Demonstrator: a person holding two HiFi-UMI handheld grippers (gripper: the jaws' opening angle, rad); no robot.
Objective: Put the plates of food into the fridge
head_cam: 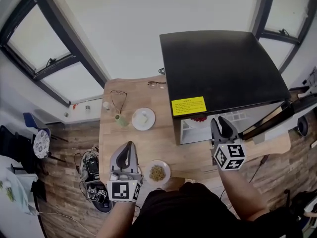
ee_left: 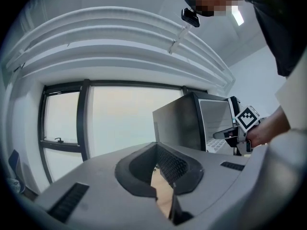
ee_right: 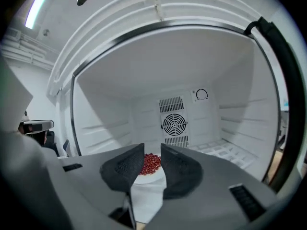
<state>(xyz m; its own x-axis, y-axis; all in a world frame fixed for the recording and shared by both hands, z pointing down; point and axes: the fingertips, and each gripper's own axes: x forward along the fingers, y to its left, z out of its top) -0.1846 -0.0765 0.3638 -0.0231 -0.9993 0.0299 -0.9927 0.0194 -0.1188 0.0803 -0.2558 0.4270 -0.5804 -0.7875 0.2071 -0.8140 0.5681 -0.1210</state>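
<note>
A room with dark-framed windows [head_cam: 54, 58] and a wood-plank floor holds a wooden tabletop [head_cam: 111, 145], and a small black fridge [head_cam: 218, 68] stands on it at about 2 o'clock in the head view, its door swung open to the right. The job looks roughly a third done. One white plate of red berries [ee_right: 149, 169] already sits on the white floor of the fridge, in front of the round fan grille on the back wall. Two plates wait outside. A plate of pale food [head_cam: 143, 118] lies near the middle of the tabletop, at about 9 o'clock from the fridge opening. A plate of olive-brown bits [head_cam: 157, 172] sits at the near edge, close to the person's body. The right tool [ee_right: 152, 148] points into the fridge mouth with its dark ribbed pads spread; a clear gap shows between them and nothing is pinched, the berry plate lying beyond the tips and apart from them. The left tool [head_cam: 130, 147] hovers level at 9 o'clock from the olive-brown plate, just beside it, its tips pressed together and empty. Both remaining plates are small, round, white and shallow, with loose food heaped in the centre, so each probably needs a level carry by the rim.
</note>
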